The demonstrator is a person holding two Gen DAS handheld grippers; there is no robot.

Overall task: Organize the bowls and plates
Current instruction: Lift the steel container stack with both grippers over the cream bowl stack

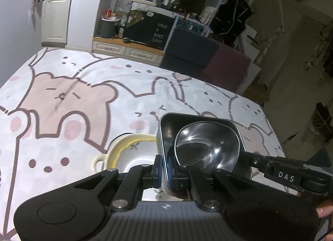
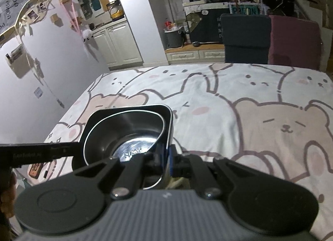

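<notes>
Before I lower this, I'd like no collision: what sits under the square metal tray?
Under the square metal tray, the left wrist view shows a yellow-rimmed white dish on the bear-print cloth. The tray hides the dish's right side and whatever lies beneath there.

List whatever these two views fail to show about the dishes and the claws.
- Left wrist view: the cream yellow-rimmed ceramic dish is half hidden by the left claw and the square dark metal bowl; its near side cannot be seen.
- Right wrist view: the square bowl's underside, and whether it rests on the bear-print cloth, are hidden by the right claw.
- Right wrist view: the stamped lettering inside the bowl is too blurred to read.
</notes>
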